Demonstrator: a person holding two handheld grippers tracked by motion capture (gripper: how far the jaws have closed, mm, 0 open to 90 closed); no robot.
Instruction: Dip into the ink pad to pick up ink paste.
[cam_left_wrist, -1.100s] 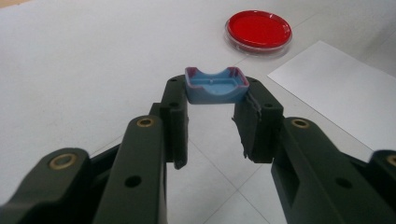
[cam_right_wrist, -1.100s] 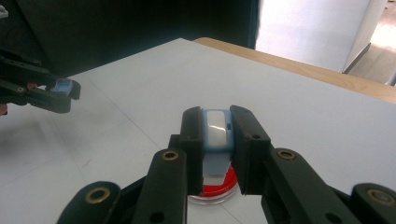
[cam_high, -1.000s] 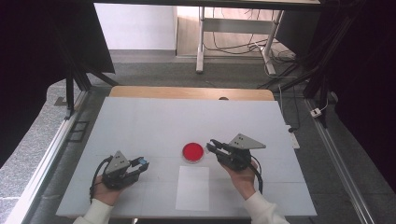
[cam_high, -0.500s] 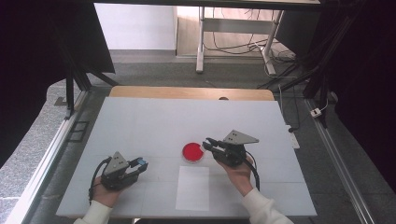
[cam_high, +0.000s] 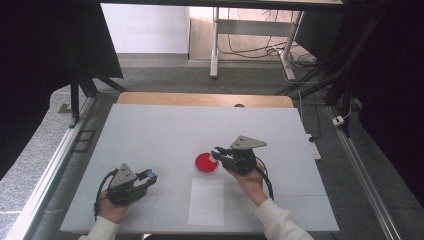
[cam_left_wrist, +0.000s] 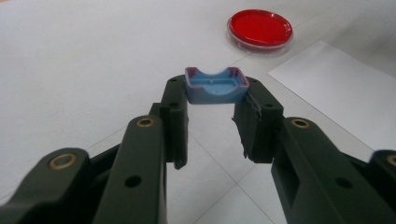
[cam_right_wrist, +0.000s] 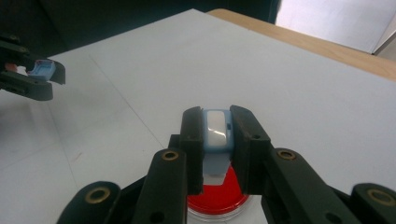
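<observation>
1. The left gripper (cam_high: 150, 176), near the worktop's (cam_high: 150, 130) front-left corner, is clamping a blue cap (cam_left_wrist: 216, 86).
2. The red dish (cam_high: 206, 162) is sitting toward the front edge, behind the white sheet (cam_high: 206, 201).
3. The right gripper (cam_high: 216, 152) is pinching a blue-and-white piece (cam_right_wrist: 216, 130) above the dish.

Even, soft overhead light falls on the white table (cam_high: 150, 135), casting only faint shadows, while the surroundings sink into darkness. A bright patch glows beyond the far edge. Close-up jaws blur slightly in both gripper views.
</observation>
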